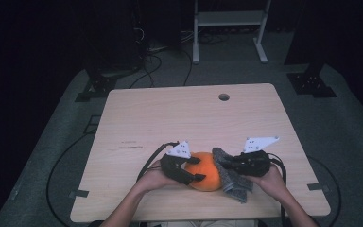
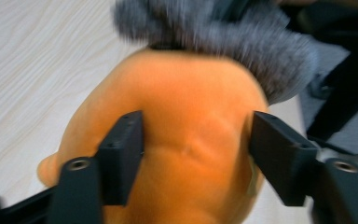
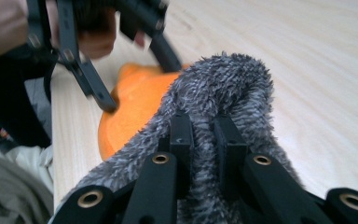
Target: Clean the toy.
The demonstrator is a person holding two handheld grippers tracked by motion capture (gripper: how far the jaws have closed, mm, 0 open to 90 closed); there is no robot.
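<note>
A soft orange pumpkin-shaped toy (image 1: 207, 174) lies near the front edge of the table, with a grey fuzzy cloth (image 1: 231, 178) draped against its right side. My left gripper (image 1: 199, 169) reaches in from the left, its jaws open and astride the orange toy (image 2: 186, 121); the pads sit at its sides without visibly squeezing it. My right gripper (image 1: 226, 163) comes from the right and is shut on a fold of the grey cloth (image 3: 223, 88), seen up close between my right gripper (image 3: 203, 126) jaws. Beyond it the left gripper (image 3: 142, 86) touches the orange toy (image 3: 135, 102).
The light wooden table (image 1: 170, 118) has a round cable hole (image 1: 223, 97) near its far edge. A white metal frame (image 1: 229, 28) and floor cables (image 1: 146, 66) lie behind the table. Both forearms enter from the front edge.
</note>
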